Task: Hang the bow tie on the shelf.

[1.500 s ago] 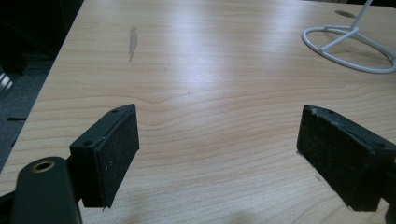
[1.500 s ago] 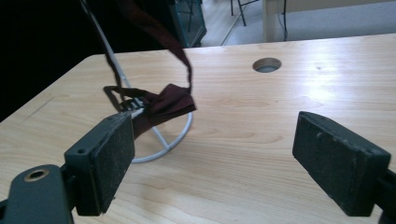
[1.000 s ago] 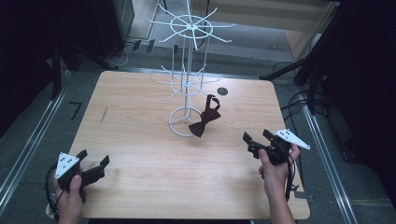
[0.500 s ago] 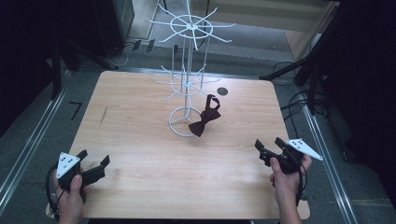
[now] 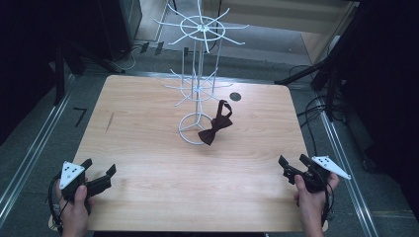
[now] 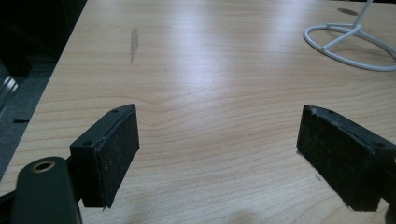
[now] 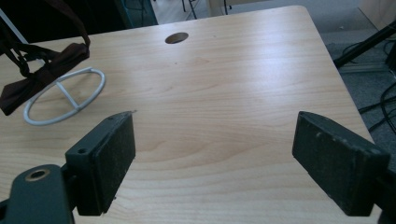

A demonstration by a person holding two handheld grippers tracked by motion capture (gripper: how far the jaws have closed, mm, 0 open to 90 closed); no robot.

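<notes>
A dark red bow tie [image 5: 216, 129] hangs by its strap from the white wire rack [image 5: 197, 89] at mid-table, its lower end against the rack's base ring [image 5: 187, 133]. My left gripper [image 5: 101, 167] is at the table's near left corner, open with nothing between the pads. My right gripper [image 5: 292, 161] is near the front right edge, also open and empty. In the right gripper view the bow tie [image 7: 44, 70] lies over the base ring [image 7: 65, 95], far ahead and left of the open right gripper [image 7: 215, 154]. The open left gripper [image 6: 229, 149] faces bare wood, with the ring [image 6: 348, 44] far off.
The wooden table [image 5: 148, 148] has a round cable hole [image 5: 235, 97] behind the rack and a dark scuff [image 5: 109, 122] on its left side. Cables and dark stands line the floor to the right [image 5: 321, 108]. The rack's wire arms spread wide above the table.
My right gripper has drawn back toward the near right edge of the table. The left gripper, the bow tie and the rack have stayed put.
</notes>
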